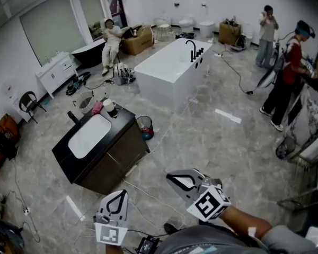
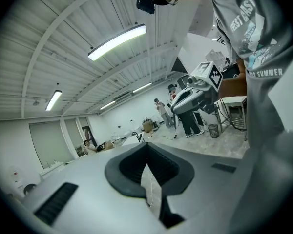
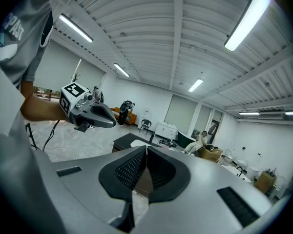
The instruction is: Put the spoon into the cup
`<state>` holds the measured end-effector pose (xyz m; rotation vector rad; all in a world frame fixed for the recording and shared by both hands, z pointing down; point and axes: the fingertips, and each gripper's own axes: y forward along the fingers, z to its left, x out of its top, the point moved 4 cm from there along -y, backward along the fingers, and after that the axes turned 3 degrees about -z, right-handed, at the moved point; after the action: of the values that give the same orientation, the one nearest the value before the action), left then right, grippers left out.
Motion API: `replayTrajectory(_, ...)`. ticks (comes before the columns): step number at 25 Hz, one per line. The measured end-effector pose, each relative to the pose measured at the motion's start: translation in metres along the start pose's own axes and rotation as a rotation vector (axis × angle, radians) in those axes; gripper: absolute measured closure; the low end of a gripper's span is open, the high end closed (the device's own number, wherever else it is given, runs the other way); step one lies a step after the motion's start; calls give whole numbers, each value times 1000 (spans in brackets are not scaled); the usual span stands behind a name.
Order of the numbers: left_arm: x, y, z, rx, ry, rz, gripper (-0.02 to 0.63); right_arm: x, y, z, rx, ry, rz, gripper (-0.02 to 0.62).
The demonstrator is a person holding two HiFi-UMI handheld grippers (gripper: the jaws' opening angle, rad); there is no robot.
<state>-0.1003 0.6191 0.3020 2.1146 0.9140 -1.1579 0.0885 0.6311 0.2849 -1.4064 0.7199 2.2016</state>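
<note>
Two grippers, the left gripper and the right gripper, are both closed with nothing in them, held up in the air above the floor, well apart from the black tabletop with a white sink, where a white cup stands on the far corner.

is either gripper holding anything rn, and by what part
Nothing is held. The left gripper and the right gripper both have their jaws together with nothing between them.
</note>
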Motion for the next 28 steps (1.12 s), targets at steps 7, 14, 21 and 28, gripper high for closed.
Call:
replayTrajectory(7,-8,12,22,-33,-13,-17,603,2,19,-11,-41,7,17,563)
replayTrajectory(14,-23,15,41,-80,-12,-51,603,3,39,-11,-98,18,30,563)
replayTrajectory(21,-33,18,51,-100,-36,-81,603,2,52,-7,-96,19,73,563)
replayTrajectory(28,-40,30,64,-67,-52,-52,603,-2,74,-29,-55,18,52,563)
